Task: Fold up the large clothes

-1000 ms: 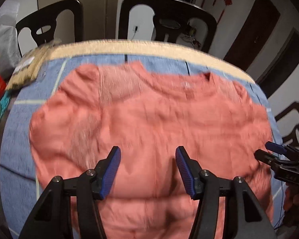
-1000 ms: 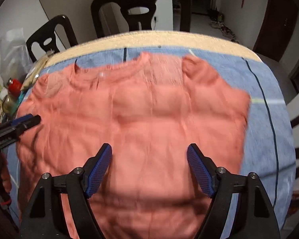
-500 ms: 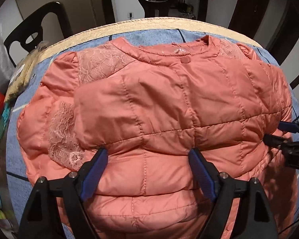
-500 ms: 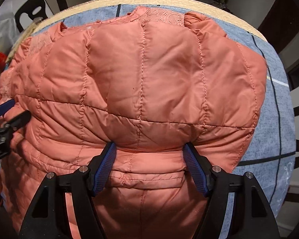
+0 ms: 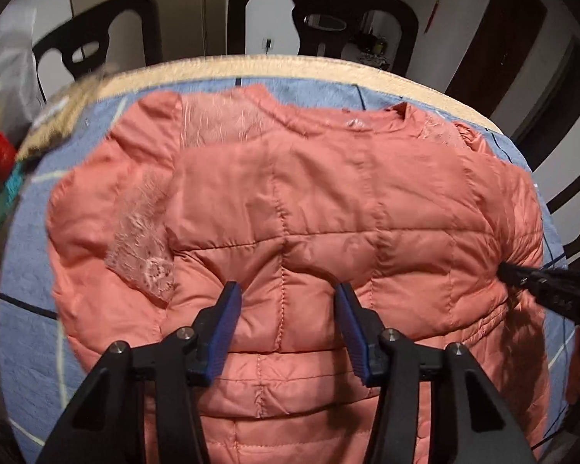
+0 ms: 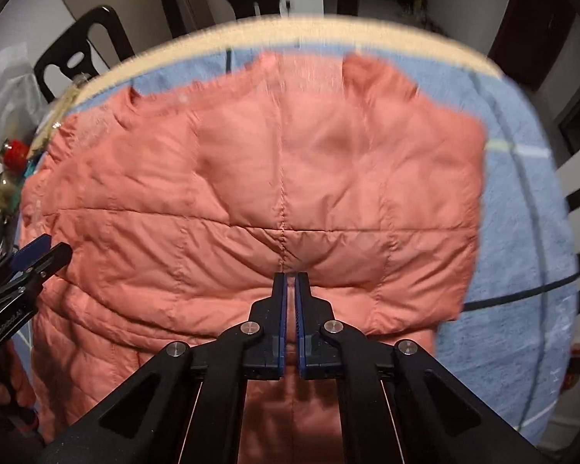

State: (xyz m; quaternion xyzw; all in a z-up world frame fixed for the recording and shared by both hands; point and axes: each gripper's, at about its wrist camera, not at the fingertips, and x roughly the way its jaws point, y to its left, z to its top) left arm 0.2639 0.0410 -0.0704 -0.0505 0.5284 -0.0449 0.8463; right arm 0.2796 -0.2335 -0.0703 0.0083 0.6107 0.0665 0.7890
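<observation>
— Where's the jacket (image 5: 328, 208)?
— Spread across the blue cloth (image 6: 522, 208) (collar toward the table's far edge).
— The grippers?
— Left gripper (image 5: 286, 301) spread wide over the quilting; right gripper (image 6: 290, 278) nearly closed, whether it pinches fabric I cannot tell.

The bench (image 5: 328, 67) has a beige far edge and carries a blue cloth with dark and pale stripes (image 6: 522, 232). A salmon-pink quilted padded jacket (image 5: 309, 201) lies spread on that cloth, collar toward the far edge.
</observation>
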